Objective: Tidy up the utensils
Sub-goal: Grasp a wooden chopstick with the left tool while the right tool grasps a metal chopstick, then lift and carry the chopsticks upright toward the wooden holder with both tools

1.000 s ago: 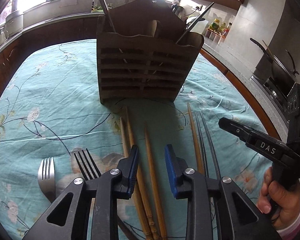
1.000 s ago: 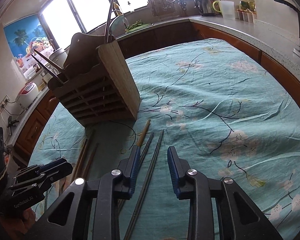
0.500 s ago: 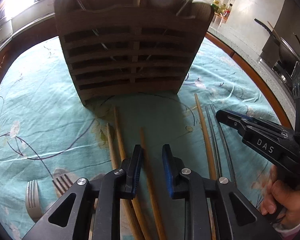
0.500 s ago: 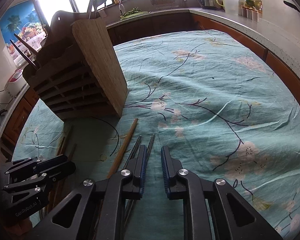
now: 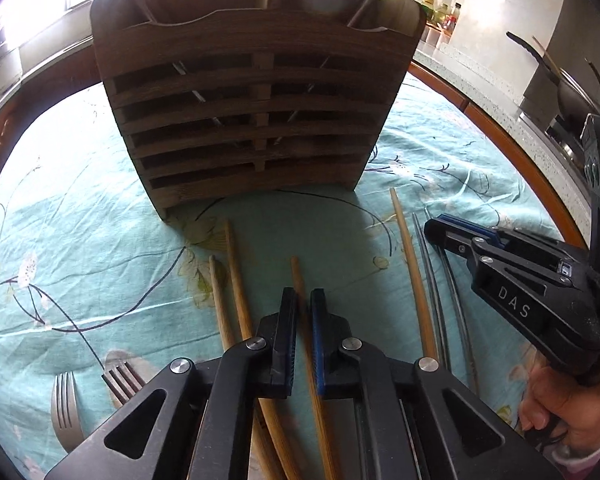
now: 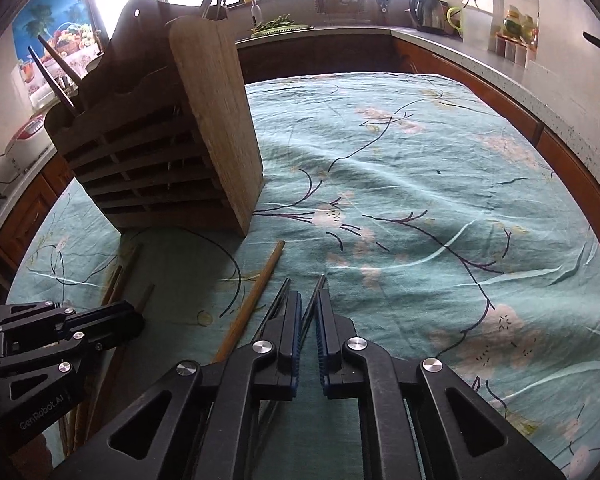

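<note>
A wooden slatted utensil holder (image 5: 252, 120) stands on the teal cloth, also in the right wrist view (image 6: 160, 152), with utensils sticking out of its top. Several wooden chopsticks lie in front of it. My left gripper (image 5: 303, 300) is shut on one wooden chopstick (image 5: 298, 276) that lies on the cloth. Two more (image 5: 230, 280) lie just left of it, another (image 5: 410, 272) to the right. My right gripper (image 6: 309, 304) is shut on a metal chopstick (image 6: 318, 286); its twin (image 6: 278, 300) lies beside it.
A metal fork (image 5: 62, 412) and a dark wooden fork (image 5: 120, 380) lie at the left front. The table's wooden edge (image 6: 572, 160) curves along the right, with a counter and a wok (image 5: 572, 92) beyond. The floral cloth (image 6: 440, 200) stretches to the right.
Both grippers moved forward and down toward the holder and closed: the left one on a wooden chopstick, the right one on a metal chopstick.
</note>
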